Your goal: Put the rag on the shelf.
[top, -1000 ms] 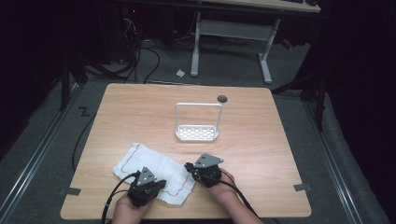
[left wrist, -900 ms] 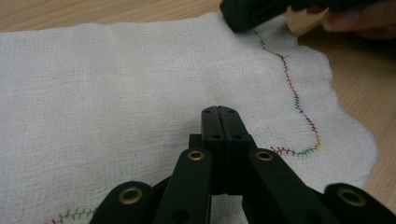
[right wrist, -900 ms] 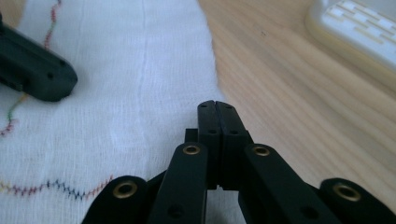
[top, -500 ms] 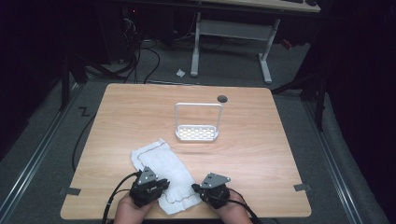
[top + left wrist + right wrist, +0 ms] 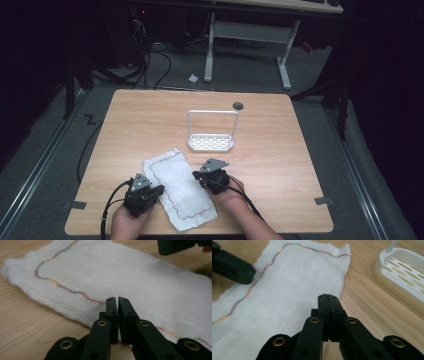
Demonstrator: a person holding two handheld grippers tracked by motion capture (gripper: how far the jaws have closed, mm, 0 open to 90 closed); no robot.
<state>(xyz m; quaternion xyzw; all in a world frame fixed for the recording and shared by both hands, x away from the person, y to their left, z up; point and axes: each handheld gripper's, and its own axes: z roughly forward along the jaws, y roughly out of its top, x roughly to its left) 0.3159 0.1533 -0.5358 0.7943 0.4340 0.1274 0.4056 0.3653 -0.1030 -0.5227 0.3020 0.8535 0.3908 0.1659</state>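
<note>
White cloth lying flat between left gripper and right gripper, both jaw pairs pressed together, pinching nothing.

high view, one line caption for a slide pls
Two shut hand-held grippers, left gripper and right gripper, flank a white cloth.

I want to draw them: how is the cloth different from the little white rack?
The cloth lies flat and soft; the rack stands stiff with a tall handle. The cloth has wavy colored stitching; the rack has slots in its base. Both are white and rest on the table.
</note>
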